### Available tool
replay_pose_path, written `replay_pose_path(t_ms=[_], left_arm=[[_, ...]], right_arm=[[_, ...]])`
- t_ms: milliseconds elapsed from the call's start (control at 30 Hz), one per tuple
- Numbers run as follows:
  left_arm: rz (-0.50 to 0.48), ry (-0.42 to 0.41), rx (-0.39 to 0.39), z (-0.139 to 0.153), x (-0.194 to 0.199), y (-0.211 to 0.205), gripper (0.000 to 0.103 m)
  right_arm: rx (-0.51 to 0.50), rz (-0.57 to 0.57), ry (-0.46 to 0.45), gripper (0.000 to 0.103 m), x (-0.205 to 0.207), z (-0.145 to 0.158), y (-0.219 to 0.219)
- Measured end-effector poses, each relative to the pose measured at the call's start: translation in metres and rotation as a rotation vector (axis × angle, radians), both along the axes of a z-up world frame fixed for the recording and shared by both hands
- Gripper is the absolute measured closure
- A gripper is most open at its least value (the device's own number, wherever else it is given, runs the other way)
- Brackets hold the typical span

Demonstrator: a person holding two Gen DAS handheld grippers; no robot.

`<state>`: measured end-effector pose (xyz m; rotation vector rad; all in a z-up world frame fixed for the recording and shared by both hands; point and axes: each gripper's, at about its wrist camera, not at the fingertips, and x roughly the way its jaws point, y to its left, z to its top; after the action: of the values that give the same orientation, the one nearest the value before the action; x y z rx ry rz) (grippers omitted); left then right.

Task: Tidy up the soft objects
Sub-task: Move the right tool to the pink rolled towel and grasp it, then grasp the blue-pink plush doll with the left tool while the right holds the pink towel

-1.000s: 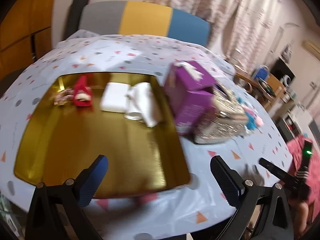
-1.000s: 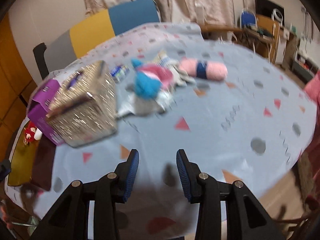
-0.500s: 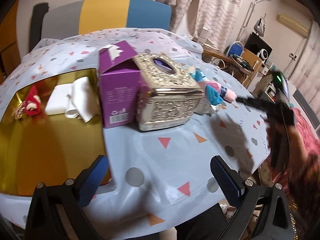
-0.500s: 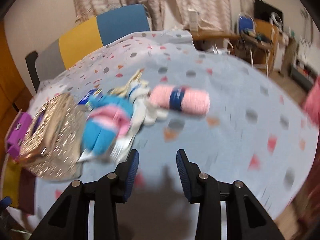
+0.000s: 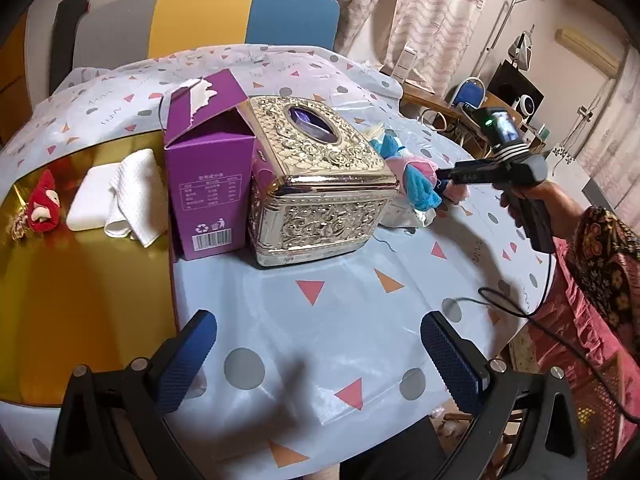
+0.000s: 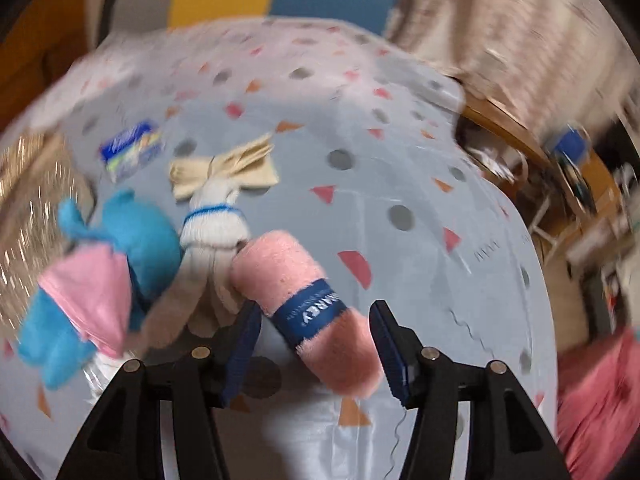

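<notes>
A rolled pink towel (image 6: 308,304) with a dark blue band lies on the table between the open fingers of my right gripper (image 6: 316,344). Left of it are a white cloth doll (image 6: 216,236) and a blue and pink plush toy (image 6: 100,276); the plush also shows in the left wrist view (image 5: 418,184). My left gripper (image 5: 316,360) is open and empty above the table's near edge. In the left wrist view the gold tray (image 5: 60,312) holds a red plush (image 5: 42,208), a white folded towel (image 5: 90,204) and a white cloth (image 5: 138,200).
A purple carton (image 5: 208,184) and an ornate silver tissue box (image 5: 320,184) stand between the tray and the soft toys. A blue packet (image 6: 132,148) lies further back. The right hand-held gripper (image 5: 496,172) and its cable show at the right. A chair stands behind the table.
My right gripper has moved forward to the pink towel and opened wider around it. My left gripper has swung right, away from the tray, toward the boxes.
</notes>
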<state>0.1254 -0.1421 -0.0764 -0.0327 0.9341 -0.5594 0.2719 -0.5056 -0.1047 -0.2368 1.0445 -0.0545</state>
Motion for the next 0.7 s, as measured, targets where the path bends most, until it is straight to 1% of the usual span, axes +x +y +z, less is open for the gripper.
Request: replay_pose_path(t_ms=[67, 133, 200, 267, 300, 333, 433, 600, 700], left_arm=[[0.004, 0.007, -0.004, 0.000, 0.003, -0.002, 0.000], [-0.001, 0.010, -0.009, 0.001, 0.005, -0.004, 0.000], [-0.006, 0.004, -0.008, 0.003, 0.006, -0.007, 0.000], [-0.015, 0.001, -0.006, 0.004, 0.007, -0.011, 0.000], [-0.020, 0.000, -0.008, 0.005, 0.008, -0.013, 0.000], [-0.023, -0.003, -0.005, 0.006, 0.008, -0.016, 0.000], [-0.034, -0.004, -0.011, 0.009, 0.008, -0.024, 0.000], [-0.058, -0.026, -0.005, 0.021, 0.007, -0.044, 0.000], [-0.068, -0.044, 0.004, 0.029, 0.007, -0.056, 0.000]], right_arm=[[-0.034, 0.023, 0.036, 0.046, 0.005, -0.011, 0.002], [-0.035, 0.004, 0.086, 0.046, 0.012, -0.024, -0.001], [-0.032, -0.034, 0.071, 0.046, 0.016, -0.030, -0.007], [0.018, -0.086, 0.048, 0.046, 0.015, -0.032, -0.015], [0.060, -0.123, 0.023, 0.046, 0.013, -0.030, -0.021], [0.082, -0.147, 0.009, 0.052, 0.012, -0.029, -0.024], [0.149, -0.217, -0.030, 0.058, 0.002, -0.024, -0.032], [0.317, -0.315, -0.106, 0.060, -0.029, -0.017, -0.045], [0.466, -0.377, -0.162, 0.060, -0.059, -0.016, -0.053]])
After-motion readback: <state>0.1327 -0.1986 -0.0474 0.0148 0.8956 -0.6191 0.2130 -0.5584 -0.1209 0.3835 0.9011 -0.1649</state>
